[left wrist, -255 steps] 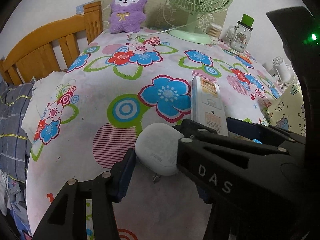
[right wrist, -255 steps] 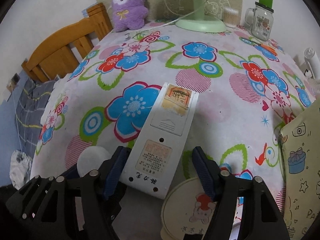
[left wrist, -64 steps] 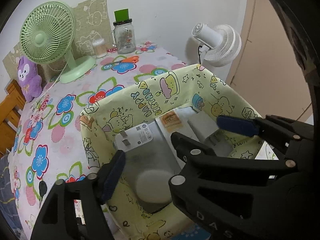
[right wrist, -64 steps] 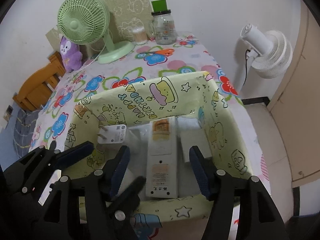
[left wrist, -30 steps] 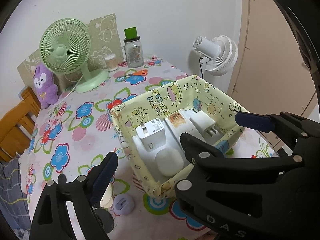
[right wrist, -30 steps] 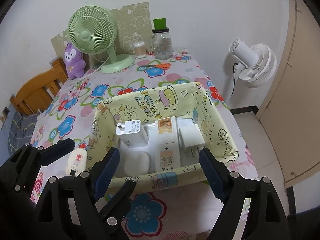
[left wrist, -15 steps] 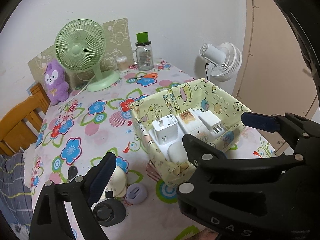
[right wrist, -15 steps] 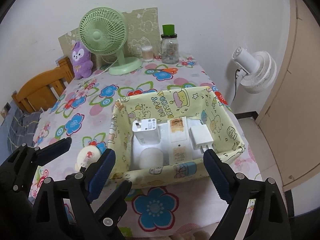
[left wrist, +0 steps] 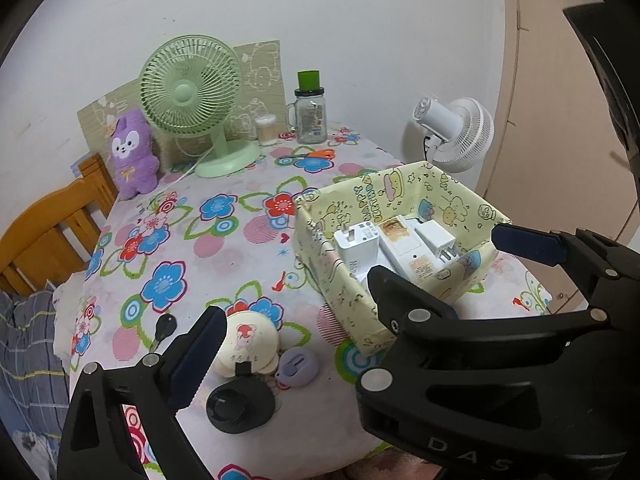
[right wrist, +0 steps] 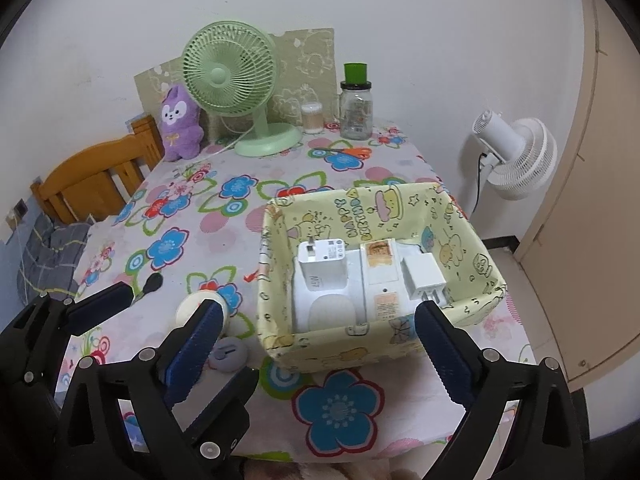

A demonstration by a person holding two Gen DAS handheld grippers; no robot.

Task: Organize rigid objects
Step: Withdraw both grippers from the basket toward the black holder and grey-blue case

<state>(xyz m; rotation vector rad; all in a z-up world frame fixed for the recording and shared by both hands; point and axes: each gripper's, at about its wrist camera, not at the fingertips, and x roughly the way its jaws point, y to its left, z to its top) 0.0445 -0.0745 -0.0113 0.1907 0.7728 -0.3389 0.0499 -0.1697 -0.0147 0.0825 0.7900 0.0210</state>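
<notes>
The right gripper [right wrist: 316,344] hangs clear above the near edge of the flowered tablecloth [right wrist: 192,216], its blue-padded jaws spread wide with nothing between them; they have just been opening, as have those of the left gripper [left wrist: 296,308], likewise apart and empty. Both have drawn back from the pale yellow cartoon-print fabric box [right wrist: 360,344], which now sits ahead of and below the right gripper. Inside it, farther ahead, lie the long white remote control [right wrist: 380,280], the white 45W plug charger [right wrist: 322,264], a smaller white plug adapter [right wrist: 424,276] and, nearest the front wall, the rounded white pebble-shaped case [right wrist: 332,314]. That load looks delivered. Left of the box, below the left gripper, wait the cream round case with a bear print [left wrist: 250,346], a black round puck [left wrist: 240,406] and a small lilac oval case [left wrist: 298,368], probably the next rigid things to gather
</notes>
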